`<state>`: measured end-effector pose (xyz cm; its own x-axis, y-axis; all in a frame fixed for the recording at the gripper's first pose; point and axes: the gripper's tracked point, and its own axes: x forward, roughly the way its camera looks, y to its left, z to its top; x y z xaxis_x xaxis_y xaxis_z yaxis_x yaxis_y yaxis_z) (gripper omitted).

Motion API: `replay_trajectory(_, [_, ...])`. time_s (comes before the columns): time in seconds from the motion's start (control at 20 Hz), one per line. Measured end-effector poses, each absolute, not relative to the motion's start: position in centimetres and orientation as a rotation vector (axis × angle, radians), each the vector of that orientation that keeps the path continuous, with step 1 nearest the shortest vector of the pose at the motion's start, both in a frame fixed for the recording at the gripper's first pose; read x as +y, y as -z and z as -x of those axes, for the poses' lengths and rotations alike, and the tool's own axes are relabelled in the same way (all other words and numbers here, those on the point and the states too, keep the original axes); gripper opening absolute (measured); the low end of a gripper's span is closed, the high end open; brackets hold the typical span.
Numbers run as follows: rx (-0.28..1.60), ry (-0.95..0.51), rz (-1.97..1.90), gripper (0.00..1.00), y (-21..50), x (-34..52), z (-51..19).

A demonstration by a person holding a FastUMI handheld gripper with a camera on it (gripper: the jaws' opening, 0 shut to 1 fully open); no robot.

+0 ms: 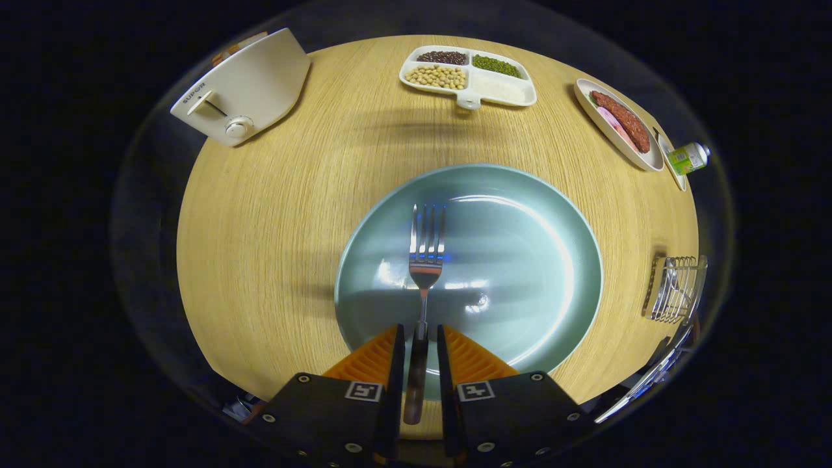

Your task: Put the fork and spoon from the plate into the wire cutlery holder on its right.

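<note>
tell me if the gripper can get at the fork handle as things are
Probably yes: the fork lies alone on the plate, its handle already between the gripper's open fingers, with nothing in the way.

**A staged dining setup in a booth**

A round wooden table (273, 214) is standing in for a kitchen table: a toaster (244, 88), a divided tray of beans (468, 77), a dish of meat (621, 123), a plate (520, 260) and a wire cutlery holder (676, 289) are sitting on it, while dark surroundings are closing in around it.

Bright overhead glare, fisheye-warped edges
</note>
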<state>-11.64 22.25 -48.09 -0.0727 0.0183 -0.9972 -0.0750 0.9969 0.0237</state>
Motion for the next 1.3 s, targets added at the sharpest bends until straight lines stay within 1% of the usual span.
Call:
replay_trajectory(0.1, [1.635,-0.072,0.022,0.16,48.5,22.6,11.6])
replay_trajectory(0.3, [1.608,-0.074,0.0,0.05,48.4,22.3,11.4])
replay_trajectory(0.5, [1.536,-0.079,-0.037,0.04,47.2,22.1,10.5])
replay_trajectory(0.75, [1.436,-0.078,-0.095,0.04,43.7,20.2,9.4])
replay_trajectory(1.05, [1.328,-0.044,-0.106,0.04,39.5,13.0,9.0])
replay_trajectory(1.3, [1.296,0.01,-0.125,0.04,37.7,5.1,9.9])
